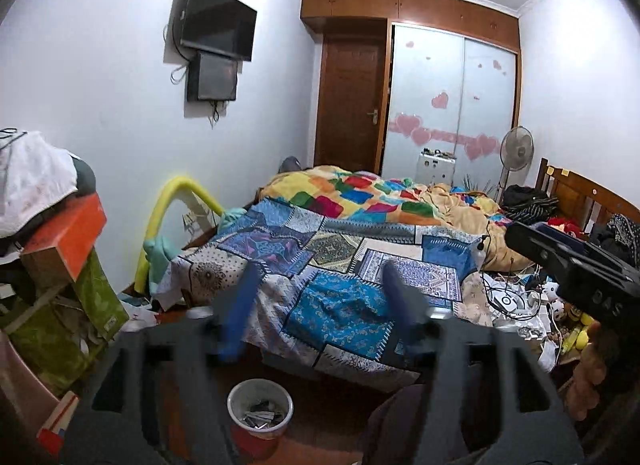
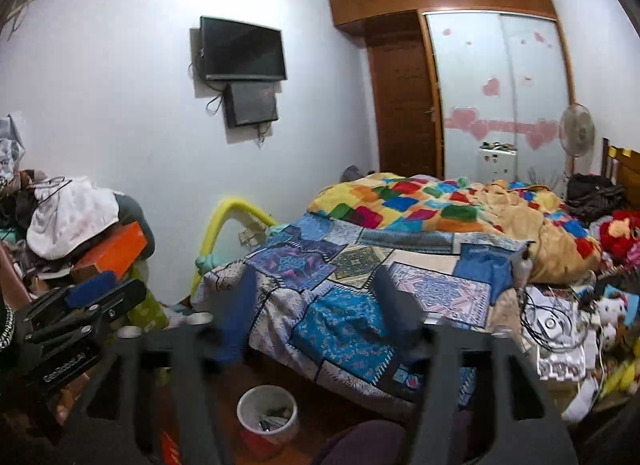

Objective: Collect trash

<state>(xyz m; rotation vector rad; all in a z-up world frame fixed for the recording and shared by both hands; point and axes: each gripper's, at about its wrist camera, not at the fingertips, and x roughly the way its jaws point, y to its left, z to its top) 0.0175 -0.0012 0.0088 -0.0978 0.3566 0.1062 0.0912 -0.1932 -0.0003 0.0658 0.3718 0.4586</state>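
Both the left gripper (image 1: 320, 289) and right gripper (image 2: 316, 293) had their 2 blue fingers spread, holding nothing. Past them lay the patchwork bed (image 1: 332, 265). Below stood the trash bin (image 1: 260, 405), holding what looked like scraps, possibly wrappers.
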